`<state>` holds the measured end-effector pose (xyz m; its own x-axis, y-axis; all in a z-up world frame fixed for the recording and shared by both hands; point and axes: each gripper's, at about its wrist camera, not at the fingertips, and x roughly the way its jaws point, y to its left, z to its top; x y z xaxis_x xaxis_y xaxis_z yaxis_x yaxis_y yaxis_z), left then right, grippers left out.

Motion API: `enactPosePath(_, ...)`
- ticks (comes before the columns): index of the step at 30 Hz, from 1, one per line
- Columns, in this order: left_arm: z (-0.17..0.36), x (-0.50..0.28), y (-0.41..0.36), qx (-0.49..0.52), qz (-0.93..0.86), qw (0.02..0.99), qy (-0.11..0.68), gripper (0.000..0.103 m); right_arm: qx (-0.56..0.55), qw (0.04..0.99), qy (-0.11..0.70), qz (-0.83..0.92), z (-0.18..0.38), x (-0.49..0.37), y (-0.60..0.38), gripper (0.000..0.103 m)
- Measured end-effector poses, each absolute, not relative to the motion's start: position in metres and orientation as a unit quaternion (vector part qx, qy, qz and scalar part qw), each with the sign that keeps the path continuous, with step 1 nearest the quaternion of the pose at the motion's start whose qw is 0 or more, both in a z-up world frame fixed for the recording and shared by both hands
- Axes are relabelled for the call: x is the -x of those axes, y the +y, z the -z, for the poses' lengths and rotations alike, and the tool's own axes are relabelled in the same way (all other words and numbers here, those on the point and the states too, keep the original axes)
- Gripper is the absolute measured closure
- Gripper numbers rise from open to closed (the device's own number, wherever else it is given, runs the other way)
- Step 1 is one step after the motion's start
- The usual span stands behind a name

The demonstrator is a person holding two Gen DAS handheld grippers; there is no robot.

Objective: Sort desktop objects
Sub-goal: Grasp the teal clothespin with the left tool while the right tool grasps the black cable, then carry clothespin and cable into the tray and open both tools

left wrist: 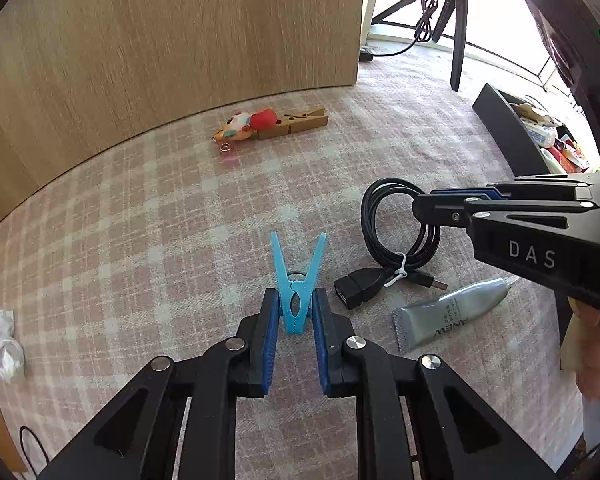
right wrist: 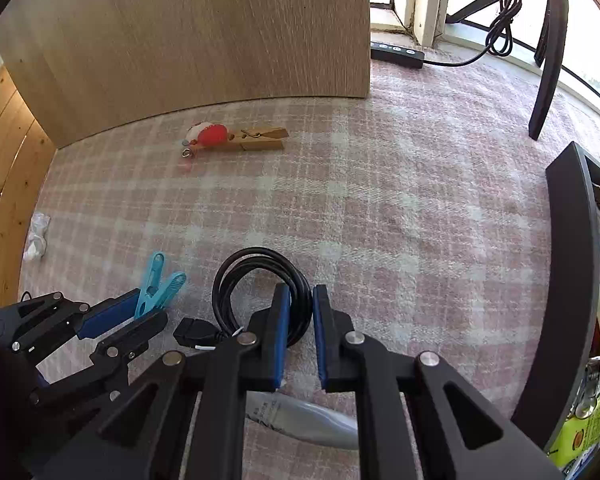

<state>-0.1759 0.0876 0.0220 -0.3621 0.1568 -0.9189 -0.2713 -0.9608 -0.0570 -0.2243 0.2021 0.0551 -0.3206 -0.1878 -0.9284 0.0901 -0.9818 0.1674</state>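
While both grippers point steeply down at the bench (left wrist: 140,208), the left gripper (left wrist: 296,320) fingers clamp the blue clothespin (left wrist: 298,280). Beside it, the right gripper (right wrist: 301,320) fingers pinch the coiled black cable (right wrist: 260,276). Only the left wrist view shows the grey tube (left wrist: 452,312) in full.

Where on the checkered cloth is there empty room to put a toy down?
The widest bare patch is the middle of the checkered cloth, between the wooden clothespin near the wood panel and the black cable coil. It is crowded near the front, where the blue clothespin, cable and grey tube lie close together.
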Motion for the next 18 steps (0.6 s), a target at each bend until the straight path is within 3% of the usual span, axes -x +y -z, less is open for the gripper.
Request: enactPosePath(18, -0.069, 0.166, 0.103, 0.509, -0.849, 0.133, 0.046, 0.088, -0.515, 0.063, -0.065, 0.853, -0.109, 0.205, 0.228, 0.095)
